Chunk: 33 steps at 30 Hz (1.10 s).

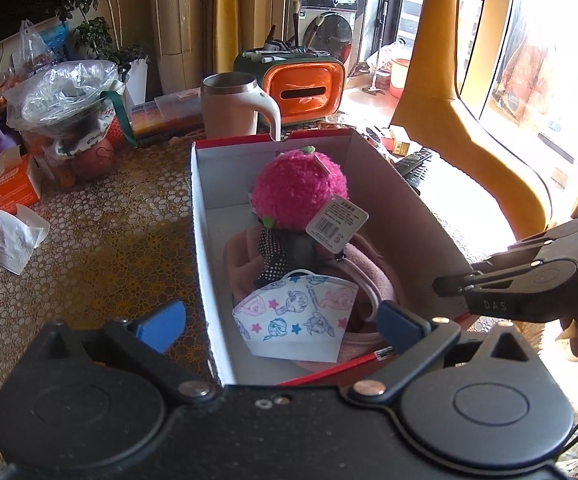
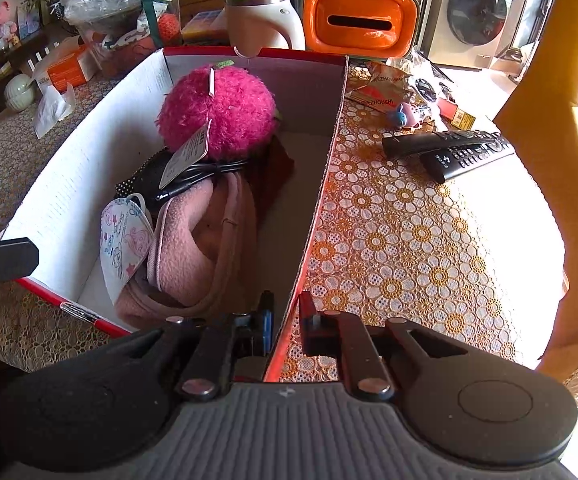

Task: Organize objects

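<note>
Nearest, the left gripper [image 1: 281,322] stands with its blue-padded fingers [image 1: 161,322] spread wide and nothing pressed between them; the printed face mask [image 1: 295,316] lies just beyond them, inside the near end of the box [image 1: 205,240]. At about three o'clock from it, the right gripper [image 2: 287,318] has its fingers pinched narrow on the box's right wall, close to the near corner. That white-lined, red-edged box sits on the lace-patterned tablecloth [image 2: 401,240]. Inside it, the mask leans on a folded pink fleece piece [image 2: 205,248]. Further in, a dark dotted item and a black cable [image 2: 193,180] lie over the fleece, and a fuzzy pink plush ball [image 1: 299,188] with a hanging paper tag [image 1: 337,222] rests toward the far end. Past the box at twelve o'clock stand a beige mug [image 1: 233,104] and an orange tissue holder [image 1: 303,90]. At two o'clock in the right wrist view, two remote controls [image 2: 449,150] lie on the cloth, well apart from the box.
</note>
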Available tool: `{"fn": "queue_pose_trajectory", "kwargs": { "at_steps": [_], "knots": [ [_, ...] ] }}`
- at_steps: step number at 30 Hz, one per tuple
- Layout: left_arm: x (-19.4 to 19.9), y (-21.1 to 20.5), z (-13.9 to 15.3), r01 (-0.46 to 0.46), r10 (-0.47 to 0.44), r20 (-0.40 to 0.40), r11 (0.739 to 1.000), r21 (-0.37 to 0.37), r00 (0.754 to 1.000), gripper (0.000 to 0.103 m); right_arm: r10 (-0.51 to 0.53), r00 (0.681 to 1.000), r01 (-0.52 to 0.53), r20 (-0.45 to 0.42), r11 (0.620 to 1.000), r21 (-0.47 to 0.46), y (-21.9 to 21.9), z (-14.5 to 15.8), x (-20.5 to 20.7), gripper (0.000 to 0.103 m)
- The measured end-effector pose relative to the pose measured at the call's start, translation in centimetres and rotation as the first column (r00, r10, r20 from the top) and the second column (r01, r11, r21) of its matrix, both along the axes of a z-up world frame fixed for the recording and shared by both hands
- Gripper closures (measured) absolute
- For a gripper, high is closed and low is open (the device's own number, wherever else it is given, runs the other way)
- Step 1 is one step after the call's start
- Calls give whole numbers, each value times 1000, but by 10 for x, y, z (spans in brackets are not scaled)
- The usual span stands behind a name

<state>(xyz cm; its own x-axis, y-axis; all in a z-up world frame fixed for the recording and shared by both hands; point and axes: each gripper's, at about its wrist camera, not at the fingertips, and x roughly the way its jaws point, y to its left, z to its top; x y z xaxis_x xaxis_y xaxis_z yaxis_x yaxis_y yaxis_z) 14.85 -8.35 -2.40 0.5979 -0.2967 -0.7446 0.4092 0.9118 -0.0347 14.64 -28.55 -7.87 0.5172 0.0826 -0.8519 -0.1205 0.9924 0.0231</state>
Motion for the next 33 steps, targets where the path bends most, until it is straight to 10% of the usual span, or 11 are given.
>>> {"fn": "queue_pose_trajectory", "kwargs": {
  "at_steps": [13, 18, 33],
  "knots": [
    [-18, 4, 9, 1, 0, 30, 999, -34, 1000, 1, -32, 985, 26, 168, 999, 35, -17, 55, -39, 81],
    [-28, 6, 16, 4, -2, 53, 999, -46, 999, 1, -21, 966, 4, 259, 998, 66, -14, 70, -62, 53],
    [-59, 15, 35, -3, 12, 125, 997, -75, 992, 0, 17, 908, -68, 418, 992, 108, 1, 89, -110, 30]
  ]
}}
